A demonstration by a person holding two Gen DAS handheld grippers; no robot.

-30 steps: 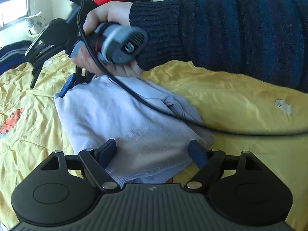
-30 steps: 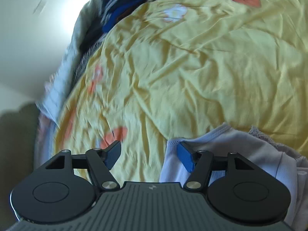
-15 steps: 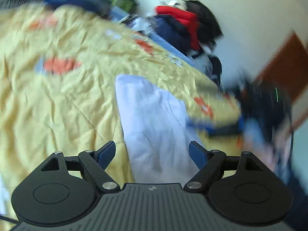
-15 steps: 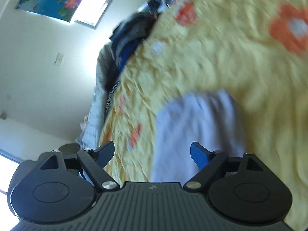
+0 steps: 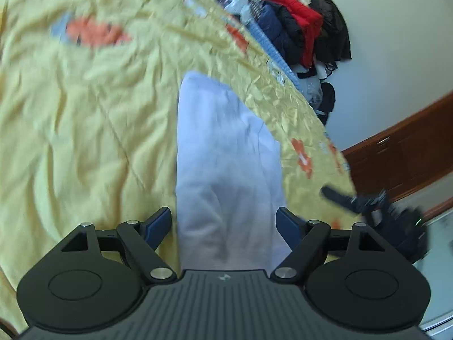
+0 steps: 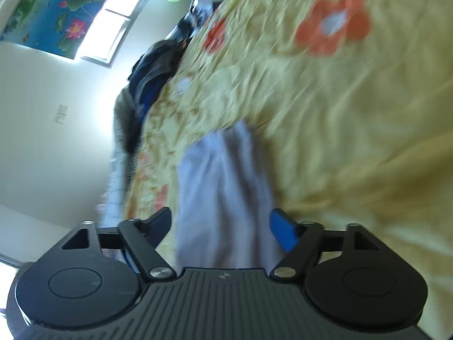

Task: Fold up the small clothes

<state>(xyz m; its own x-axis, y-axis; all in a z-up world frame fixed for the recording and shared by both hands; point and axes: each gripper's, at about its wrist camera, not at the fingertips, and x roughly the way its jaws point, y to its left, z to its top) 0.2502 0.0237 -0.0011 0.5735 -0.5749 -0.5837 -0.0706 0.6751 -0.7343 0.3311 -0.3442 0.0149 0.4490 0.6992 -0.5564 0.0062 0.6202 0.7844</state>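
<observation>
A pale lilac-white small garment [image 5: 226,153] lies folded into a long strip on the yellow bedspread [image 5: 85,119]. My left gripper [image 5: 225,223] is open, its blue fingers on either side of the strip's near end, not closed on it. In the right wrist view the same garment [image 6: 223,187] runs away from my right gripper [image 6: 220,225], which is open and straddles its near end. The other gripper shows blurred in the left wrist view [image 5: 376,209], off the bed's right edge.
The yellow bedspread [image 6: 354,113] has orange flower prints. A pile of red, navy and black clothes [image 5: 305,28] hangs at the wall beyond the bed. A wooden door [image 5: 410,153] is at the right. Dark clothes [image 6: 153,68] lie at the bed's far edge below a window.
Both grippers have let go and pulled back and up from the garment, tilting their views. The garment now lies as a narrow folded strip. The right hand has left the left view's centre.
</observation>
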